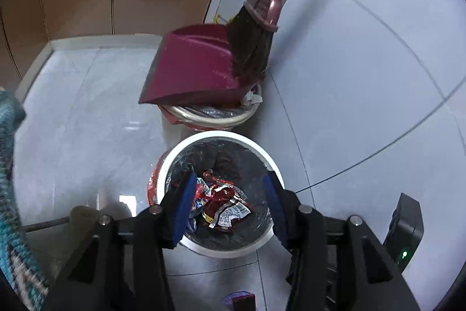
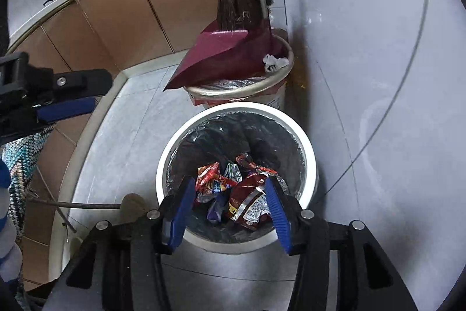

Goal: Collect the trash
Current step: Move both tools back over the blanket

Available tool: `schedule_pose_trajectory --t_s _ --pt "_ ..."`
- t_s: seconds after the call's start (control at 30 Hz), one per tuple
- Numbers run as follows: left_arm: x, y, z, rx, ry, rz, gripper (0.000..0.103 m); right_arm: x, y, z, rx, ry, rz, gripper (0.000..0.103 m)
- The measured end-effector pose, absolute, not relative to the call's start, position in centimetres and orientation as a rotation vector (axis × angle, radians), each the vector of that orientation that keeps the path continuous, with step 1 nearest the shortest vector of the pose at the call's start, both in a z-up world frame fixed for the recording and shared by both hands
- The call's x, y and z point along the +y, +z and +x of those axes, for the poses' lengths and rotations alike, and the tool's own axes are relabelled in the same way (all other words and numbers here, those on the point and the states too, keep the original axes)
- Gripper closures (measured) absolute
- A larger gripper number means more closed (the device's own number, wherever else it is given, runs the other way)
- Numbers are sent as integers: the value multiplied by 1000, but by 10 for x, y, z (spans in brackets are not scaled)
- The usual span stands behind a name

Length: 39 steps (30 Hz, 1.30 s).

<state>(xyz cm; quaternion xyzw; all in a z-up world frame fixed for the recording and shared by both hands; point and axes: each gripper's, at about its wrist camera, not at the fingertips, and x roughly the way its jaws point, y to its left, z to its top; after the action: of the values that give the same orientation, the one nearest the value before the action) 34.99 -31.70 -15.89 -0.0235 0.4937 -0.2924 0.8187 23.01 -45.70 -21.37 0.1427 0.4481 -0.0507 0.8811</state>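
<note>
A white-rimmed trash bin [image 1: 174, 153] with a dark liner stands on the tiled floor. Crumpled red snack wrappers [image 1: 224, 203] lie at its bottom. My left gripper [image 1: 230, 194] hovers above the bin, open and empty. In the right wrist view the same bin [image 2: 171, 147] holds the wrappers [image 2: 244, 194]. My right gripper [image 2: 230, 200] is also open and empty above it. The left gripper's blue-padded finger [image 2: 67, 107] shows at the left edge of the right wrist view.
A second bin [image 1: 209, 118] stands behind the first, with a maroon dustpan [image 1: 192, 66] resting on it and a broom [image 1: 256, 34] leaning on the wall. Wooden cabinets [image 2: 116, 19] stand to the left. A thin rod [image 2: 87, 205] lies on the floor.
</note>
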Motion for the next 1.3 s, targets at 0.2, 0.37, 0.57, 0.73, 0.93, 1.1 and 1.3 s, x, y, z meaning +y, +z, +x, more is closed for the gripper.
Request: schedule_pose_trajectory --t_s 0.2,0.37,0.57,0.73,0.93,1.1,1.3 --pt "-282 -121 312 937 -548 -6 57 -435 -170 205 845 -105 276 46" --pt "-242 -88 267 828 -446 47 57 -409 -125 175 765 -93 241 44" --pt "-197 -61 215 735 -383 101 57 -368 -78 134 679 -59 176 40" --pt "-157 -42 178 680 -336 103 57 -335 -46 108 618 -17 142 39" --pt "-111 -22 139 620 -284 99 57 -299 -21 90 570 38 105 37" --pt "-85 -16 117 602 -256 71 57 -272 -7 81 551 73 68 36" --pt "-58 -13 97 592 -238 40 56 -249 4 73 545 107 30 36"
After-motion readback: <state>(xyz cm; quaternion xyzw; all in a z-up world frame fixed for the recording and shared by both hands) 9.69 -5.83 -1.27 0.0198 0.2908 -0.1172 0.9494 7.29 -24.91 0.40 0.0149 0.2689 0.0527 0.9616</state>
